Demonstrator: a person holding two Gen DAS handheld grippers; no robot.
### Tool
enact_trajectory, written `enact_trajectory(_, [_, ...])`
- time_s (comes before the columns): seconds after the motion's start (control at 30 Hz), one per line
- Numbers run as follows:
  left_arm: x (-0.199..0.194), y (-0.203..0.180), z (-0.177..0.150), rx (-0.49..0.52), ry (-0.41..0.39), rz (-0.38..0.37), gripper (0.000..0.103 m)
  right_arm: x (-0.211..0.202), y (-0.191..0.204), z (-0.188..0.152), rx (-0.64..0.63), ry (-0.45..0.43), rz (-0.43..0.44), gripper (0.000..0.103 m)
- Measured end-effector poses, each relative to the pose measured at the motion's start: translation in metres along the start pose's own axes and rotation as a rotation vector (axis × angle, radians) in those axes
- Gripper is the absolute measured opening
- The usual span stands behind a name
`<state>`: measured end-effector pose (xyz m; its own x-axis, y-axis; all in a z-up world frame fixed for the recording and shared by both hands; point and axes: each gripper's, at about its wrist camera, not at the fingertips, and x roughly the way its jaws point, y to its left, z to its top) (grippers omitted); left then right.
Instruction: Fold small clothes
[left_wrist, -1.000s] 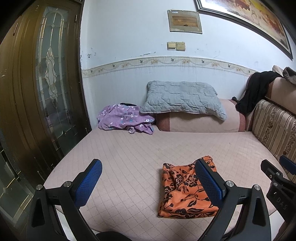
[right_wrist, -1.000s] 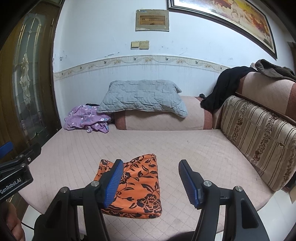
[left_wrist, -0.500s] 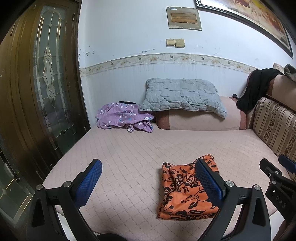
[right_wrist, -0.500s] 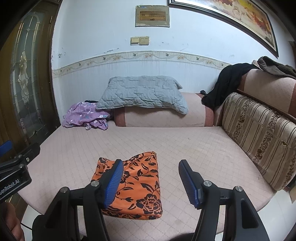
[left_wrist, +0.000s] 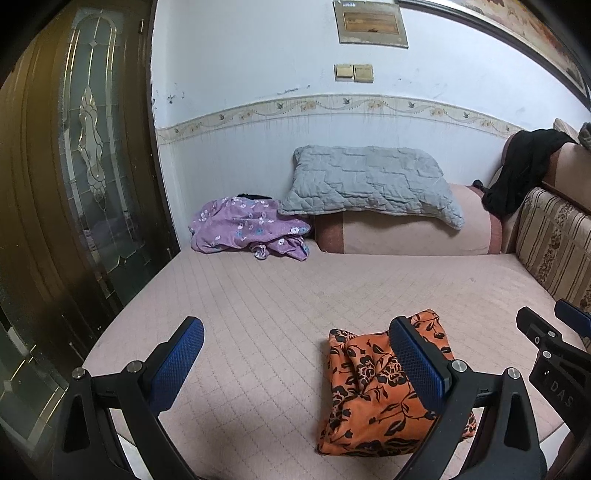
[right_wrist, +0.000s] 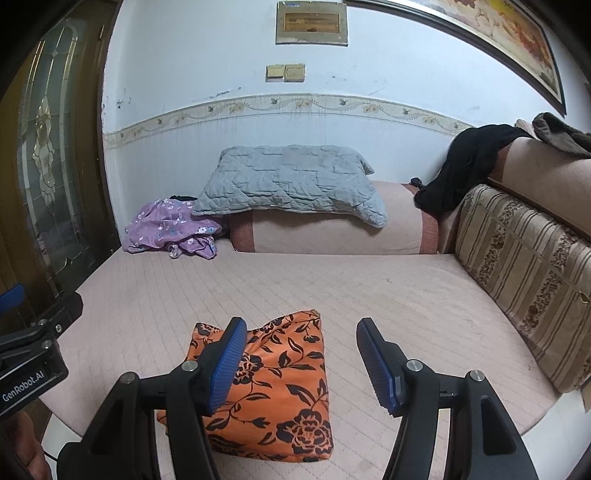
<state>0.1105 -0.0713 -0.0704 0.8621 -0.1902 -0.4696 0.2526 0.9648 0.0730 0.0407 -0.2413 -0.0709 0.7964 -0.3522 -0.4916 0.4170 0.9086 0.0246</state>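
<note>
An orange cloth with black flowers lies folded into a rough rectangle near the front edge of the pink quilted bed. It also shows in the right wrist view. My left gripper is open and empty, held above the bed to the left of the cloth. My right gripper is open and empty, hovering over the cloth's right edge. A crumpled purple flowered garment lies at the back left of the bed; it shows in the right wrist view too.
A grey quilted pillow rests on a pink bolster at the back wall. Striped cushions line the right side, with a black garment draped above. A dark wooden door stands left.
Both grippers have drawn slightly back and tilted up, so the bed sits lower in view. The orange cloth has not moved and both grippers stay open.
</note>
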Motion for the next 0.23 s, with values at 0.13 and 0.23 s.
enact_trajectory(0.13, [0.025,0.001,0.003,-0.008,0.033,-0.026,0.100,0.021,0.001,0.004,-0.009,0.016,0.005,0.066])
enact_trajectory(0.23, [0.053,0.012,0.004,-0.024,0.044,-0.009,0.100,0.050,-0.012,0.007,-0.015,0.025,-0.013,0.066])
